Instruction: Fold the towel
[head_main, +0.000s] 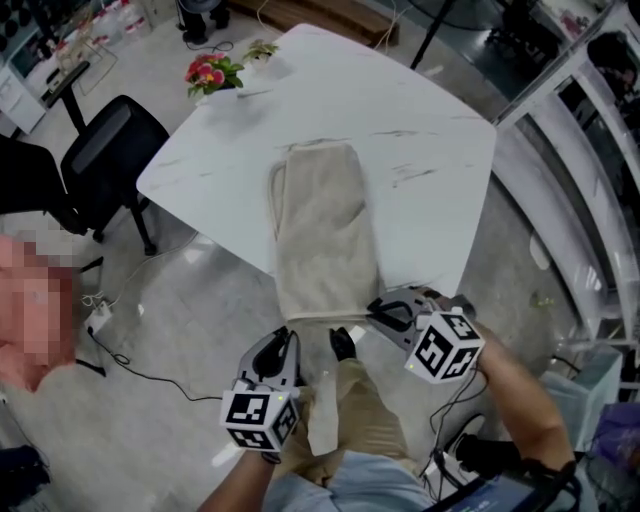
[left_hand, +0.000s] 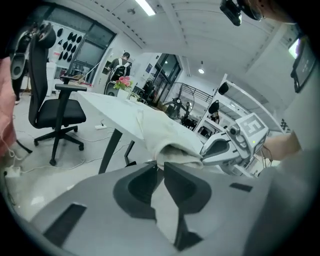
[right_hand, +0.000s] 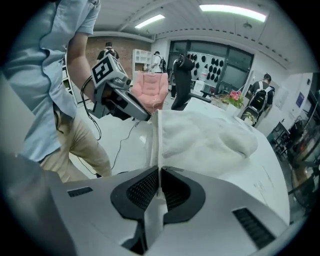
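Left gripper (head_main: 284, 338) and right gripper (head_main: 378, 306) each pinch a corner of the towel (head_main: 322, 225) overhanging the table (head_main: 430, 150); its length runs away from both.

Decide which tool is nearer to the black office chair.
Left. The left tool grips the towel's near end on the side facing the office chair. The right tool grips the same end farther away, across the towel's width.

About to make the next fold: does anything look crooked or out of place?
The towel lies as a long strip with its near end off the table, pinched by the left gripper and right gripper. Along its left side a lower layer peeks out, so edges aren't flush.
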